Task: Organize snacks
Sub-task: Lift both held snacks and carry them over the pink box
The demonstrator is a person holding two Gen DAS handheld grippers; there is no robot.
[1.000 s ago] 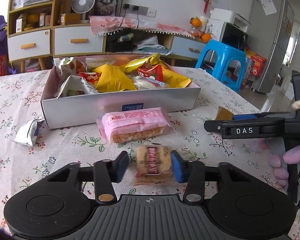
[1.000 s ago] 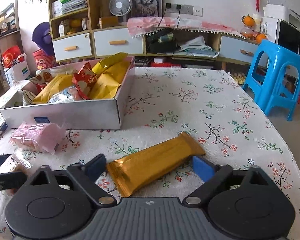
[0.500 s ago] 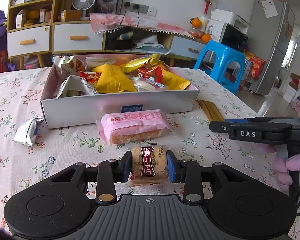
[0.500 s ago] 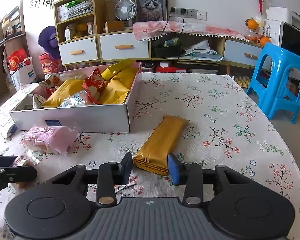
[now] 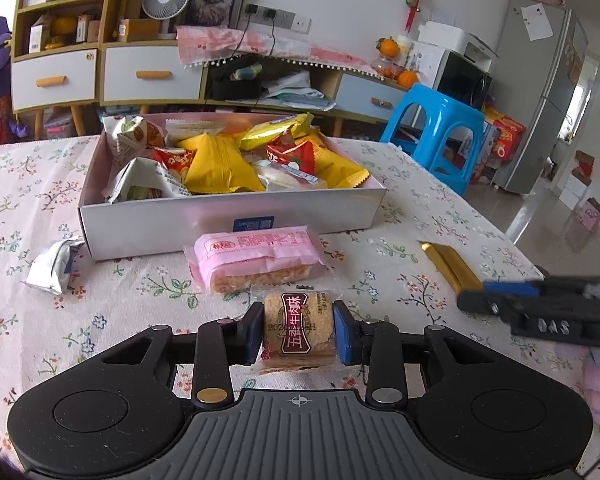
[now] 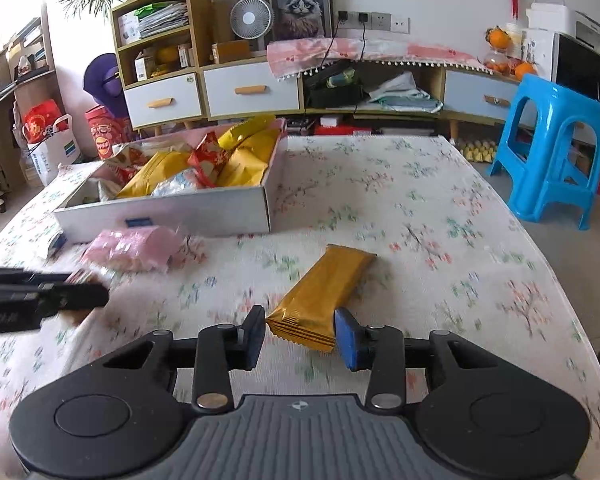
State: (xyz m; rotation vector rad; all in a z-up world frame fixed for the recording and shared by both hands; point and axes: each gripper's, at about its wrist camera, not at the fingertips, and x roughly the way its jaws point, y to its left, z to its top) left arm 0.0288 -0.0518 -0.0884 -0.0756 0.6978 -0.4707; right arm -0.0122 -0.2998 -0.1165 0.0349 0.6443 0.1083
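Observation:
My left gripper (image 5: 299,336) is shut on a small square biscuit packet (image 5: 298,320) with a dark red label, held just over the floral tablecloth. In front of it lies a pink wafer packet (image 5: 256,258), and behind that stands the white snack box (image 5: 228,216), full of yellow and red packs. My right gripper (image 6: 300,332) is shut on the near end of a gold bar (image 6: 320,292), which points away towards the box. In the left wrist view the gold bar (image 5: 448,264) and the right gripper (image 5: 472,300) show at the right.
A crumpled silver wrapper (image 5: 54,268) lies left of the box. The left gripper (image 6: 96,294) shows at the left edge of the right wrist view, near the pink packet (image 6: 132,248). A blue stool (image 6: 556,148) stands beyond the table's right side.
The right jaws closed on the gold bar, which swung from lying crosswise to pointing away, and gripper and bar then shifted together. The left pads closed in onto the biscuit packet.

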